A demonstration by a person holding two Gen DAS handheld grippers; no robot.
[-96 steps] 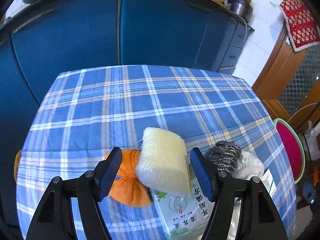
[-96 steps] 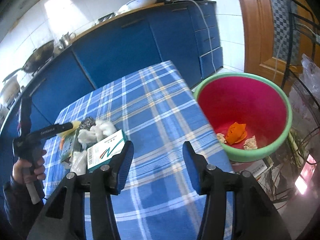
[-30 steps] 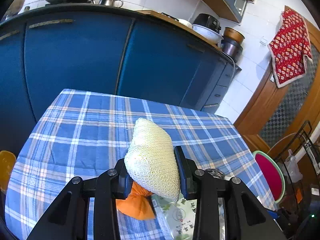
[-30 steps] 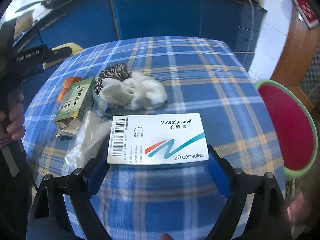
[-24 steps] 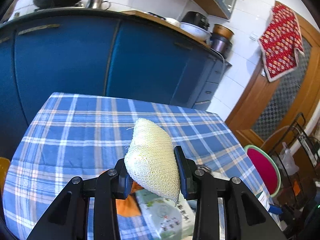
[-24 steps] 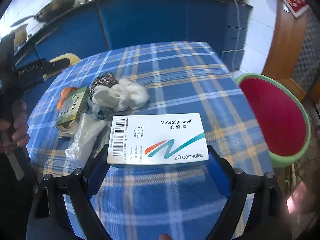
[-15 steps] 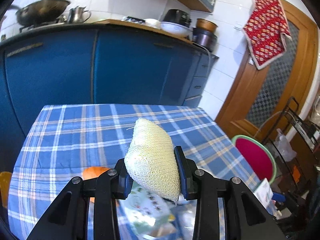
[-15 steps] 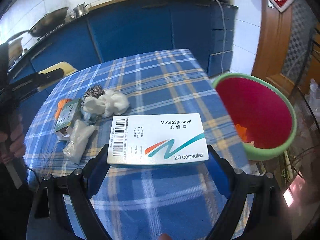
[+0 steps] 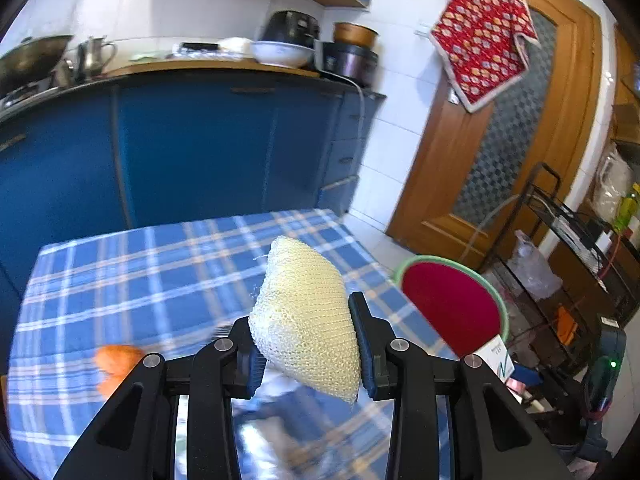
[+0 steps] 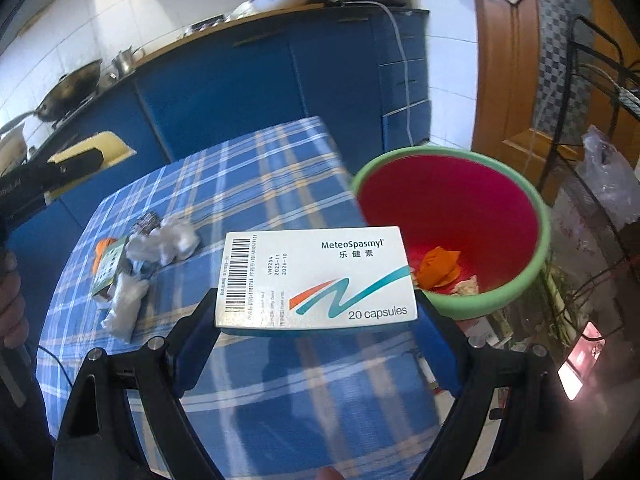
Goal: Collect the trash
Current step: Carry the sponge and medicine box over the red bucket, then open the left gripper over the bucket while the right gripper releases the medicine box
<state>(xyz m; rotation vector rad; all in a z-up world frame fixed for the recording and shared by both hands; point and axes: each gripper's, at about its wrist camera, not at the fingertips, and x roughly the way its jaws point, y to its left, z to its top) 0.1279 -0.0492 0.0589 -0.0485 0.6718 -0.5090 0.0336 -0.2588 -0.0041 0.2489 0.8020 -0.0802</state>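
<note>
The left hand-held gripper (image 9: 306,354) is clamped on a pale mesh sponge (image 9: 306,316), pads pinching its lower part so most of it stands proud above the jaws, in the air over the checked counter (image 9: 120,280). It looks light and soft: the sides dent in at the pads, so it should not slip, though it may spring when let go. Its long axis runs forward and up along the gripper, the narrow end pointing away toward the cabinets. The right hand-held gripper (image 10: 316,320) stands wide but is closed on a white box (image 10: 316,276), held by its two short ends, flat face up, long axis across the jaws from pad to pad. The box looks like thin card, light and easy to crush; the end grip suits it since the ends are its stiffest part. It hangs near the counter's edge, just beside the green-rimmed bin (image 10: 516,292), which already holds an orange scrap (image 10: 438,266). More litter lies on the counter: tissue (image 10: 168,242), a green packet (image 10: 108,266), another orange scrap (image 9: 116,364).
</note>
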